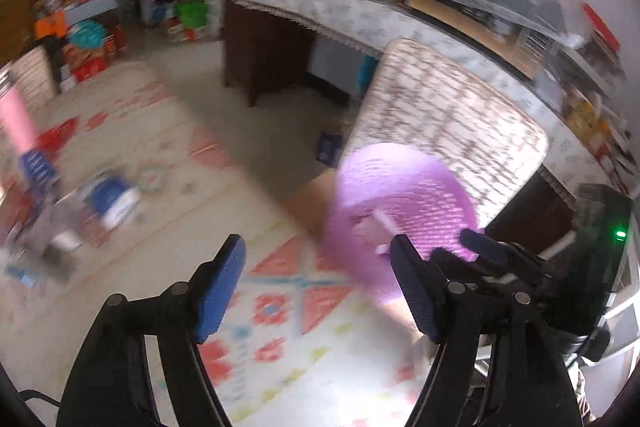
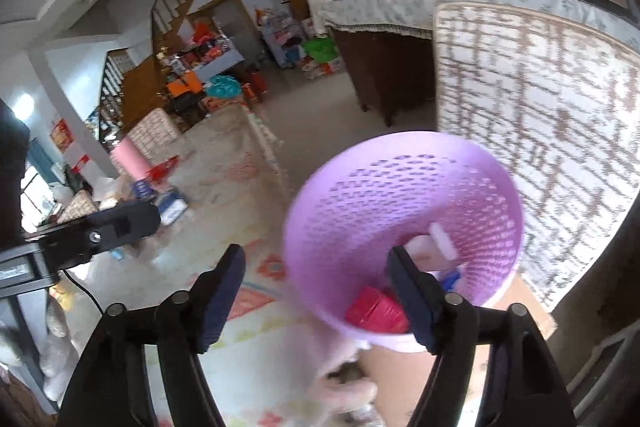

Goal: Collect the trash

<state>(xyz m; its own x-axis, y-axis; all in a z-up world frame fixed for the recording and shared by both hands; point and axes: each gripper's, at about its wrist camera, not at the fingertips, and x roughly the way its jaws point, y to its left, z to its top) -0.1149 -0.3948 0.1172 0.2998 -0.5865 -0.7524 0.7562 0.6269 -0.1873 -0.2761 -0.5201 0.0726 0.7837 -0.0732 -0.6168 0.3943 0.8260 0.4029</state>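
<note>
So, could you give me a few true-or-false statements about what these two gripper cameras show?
1. The round purple perforated plastic basket is empty. False: a red item and pale scraps lie inside.
2. The left gripper holds nothing. True.
3. The right gripper is clamped on the basket's rim. False: it is open and empty.
4. A brown-and-white patterned mattress stands behind the basket. True.
5. A blue-and-white packet lies on the patterned floor mat. True.

Black fingers, blue pads
</note>
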